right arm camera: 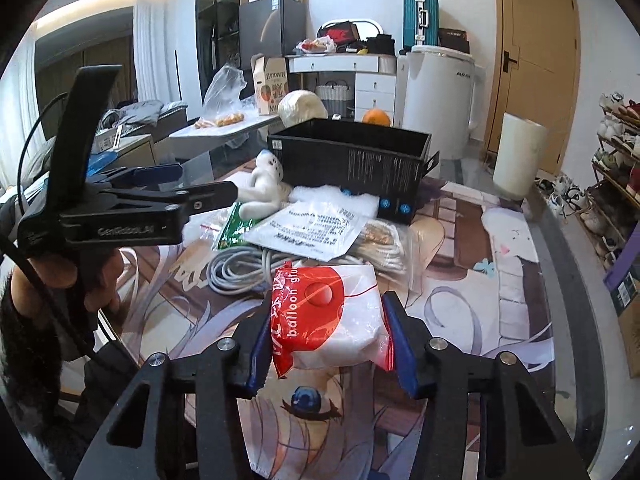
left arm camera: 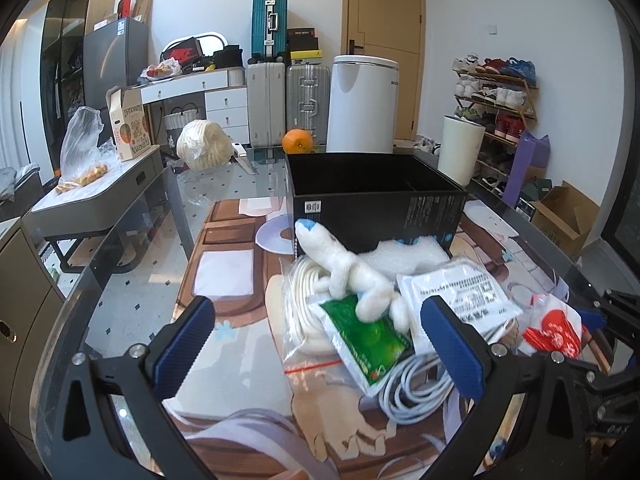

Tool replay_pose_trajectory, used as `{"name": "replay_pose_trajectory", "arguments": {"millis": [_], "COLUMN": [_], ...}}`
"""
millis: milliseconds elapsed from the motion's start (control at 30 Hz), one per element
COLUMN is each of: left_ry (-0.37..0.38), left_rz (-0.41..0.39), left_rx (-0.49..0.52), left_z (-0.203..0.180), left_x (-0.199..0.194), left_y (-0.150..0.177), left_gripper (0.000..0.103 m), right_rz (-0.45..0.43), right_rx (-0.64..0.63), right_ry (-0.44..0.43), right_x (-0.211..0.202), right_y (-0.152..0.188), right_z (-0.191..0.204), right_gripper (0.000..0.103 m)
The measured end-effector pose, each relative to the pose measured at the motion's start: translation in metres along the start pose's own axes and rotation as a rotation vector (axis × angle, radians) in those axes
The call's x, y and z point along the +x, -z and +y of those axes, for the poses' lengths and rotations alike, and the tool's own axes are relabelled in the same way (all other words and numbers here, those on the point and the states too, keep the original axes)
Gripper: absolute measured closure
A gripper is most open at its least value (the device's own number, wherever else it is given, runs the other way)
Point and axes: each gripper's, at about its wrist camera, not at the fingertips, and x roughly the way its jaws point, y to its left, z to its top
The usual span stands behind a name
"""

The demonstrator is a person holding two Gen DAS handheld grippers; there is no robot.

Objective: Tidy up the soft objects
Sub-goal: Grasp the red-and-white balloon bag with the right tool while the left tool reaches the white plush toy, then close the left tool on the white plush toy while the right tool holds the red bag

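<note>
The right gripper [right arm camera: 326, 330] has its fingers clamped on the red-and-white balloon packet [right arm camera: 324, 320], squeezing both sides, low in the right wrist view at about 6 o'clock and seemingly just off the counter [right arm camera: 480, 312]. The black box [right arm camera: 352, 156] lies toward 12 o'clock beyond the pile, so carry the packet high over the cable coil [right arm camera: 236, 268] and white pouch [right arm camera: 308, 228], releasing only inside the rim. The left gripper [left arm camera: 316, 344] hangs wide open and empty above the plush toy [left arm camera: 348, 272]; keep it clear.

Blue ribbed pads [right arm camera: 402, 346] are fitted on black grippers. The balloon packet [right arm camera: 326, 320] is printed red on white; the box [left arm camera: 378, 200] is black; the sachet [left arm camera: 366, 338] is green.
</note>
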Motion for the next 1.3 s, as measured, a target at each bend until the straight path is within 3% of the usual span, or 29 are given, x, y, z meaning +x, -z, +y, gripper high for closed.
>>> {"name": "replay_pose_trajectory", "arguments": {"millis": [200, 400, 700, 867, 1033, 1133, 1300], "left_ry": [-0.021, -0.054, -0.013, 0.026, 0.065, 0.086, 0.103], "left_rz": [0.027, 0.102, 0.187, 0.212, 0.175, 0.155, 0.110], "left_rx": [-0.005, 0.005, -0.016, -0.037, -0.037, -0.022, -0.009], "left_z": [-0.006, -0.011, -0.010, -0.007, -0.007, -0.008, -0.004], "left_x": [0.016, 0.043, 0.065, 0.069, 0.060, 0.052, 0.035], "left_y": [-0.018, -0.021, -0.021, -0.021, -0.021, -0.019, -0.014], "left_gripper": [0.000, 0.000, 0.002, 0.025, 0.058, 0.066, 0.068], "right_rz": [-0.035, -0.037, -0.035, -0.029, -0.031, -0.035, -0.040], "right_rx": [0.018, 0.020, 0.030, 0.030, 0.032, 0.033, 0.026], "right_ry": [0.016, 0.021, 0.011, 0.005, 0.012, 0.015, 0.018], "right_x": [-0.008, -0.009, -0.009, -0.008, -0.008, -0.009, -0.008], "right_y": [-0.004, -0.005, -0.004, -0.003, -0.003, -0.004, -0.004], "right_z": [-0.004, -0.006, -0.007, -0.008, -0.008, -0.008, -0.005], "right_gripper": [0.052, 0.052, 0.052, 0.052, 0.052, 0.052, 0.052]}}
